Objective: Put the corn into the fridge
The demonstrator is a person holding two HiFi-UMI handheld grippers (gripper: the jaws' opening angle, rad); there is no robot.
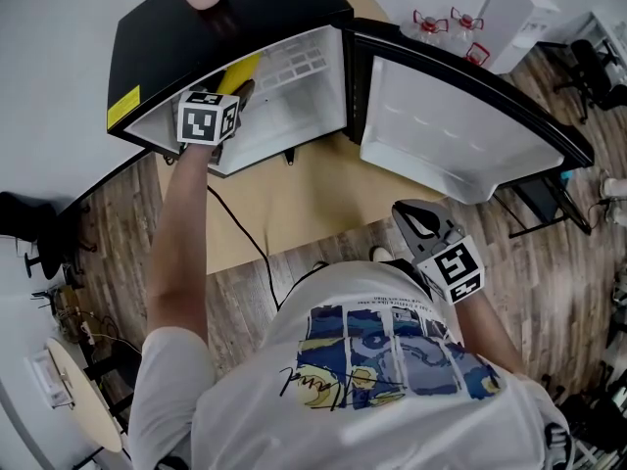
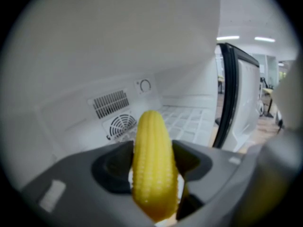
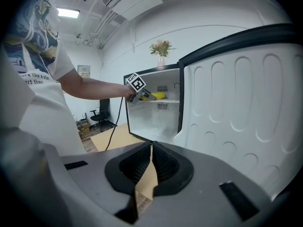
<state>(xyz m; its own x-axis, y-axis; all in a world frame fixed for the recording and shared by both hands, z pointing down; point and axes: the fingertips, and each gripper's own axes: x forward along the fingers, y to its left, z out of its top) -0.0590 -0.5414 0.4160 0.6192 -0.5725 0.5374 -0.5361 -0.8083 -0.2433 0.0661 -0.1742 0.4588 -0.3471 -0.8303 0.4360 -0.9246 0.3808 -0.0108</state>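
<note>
Corn (image 2: 152, 174) is closest to the lens in the left gripper view; it is already inside the fridge (image 1: 294, 3), in the upper part, just above the white grid shelf (image 2: 191, 119); whether it touches the shelf I cannot tell. The left gripper (image 2: 154, 150) has a jaw pressed on each side of the cob, so the corn is gripped and not yet laid down.

From here I think the main danger is rolling; the cob is round and the shelf is smooth, so if it is let go while it hangs above the shelf, or close to the front edge of the fridge, it may roll out and drop to the floor. A second danger is pushing too deep; the tip could knock the round vent (image 2: 120, 125) on the back wall (image 2: 71, 79) of the fridge.

The long axis of the corn follows the line of the gripper; the rounded tip points away from the jaws, into the fridge and toward its back wall; in the right gripper view the cob looks nearly level.

The door (image 1: 441, 116) stands wide open at the right of the fridge; in front of it the right gripper (image 3: 150, 162) waits with its jaws closed together on nothing.
</note>
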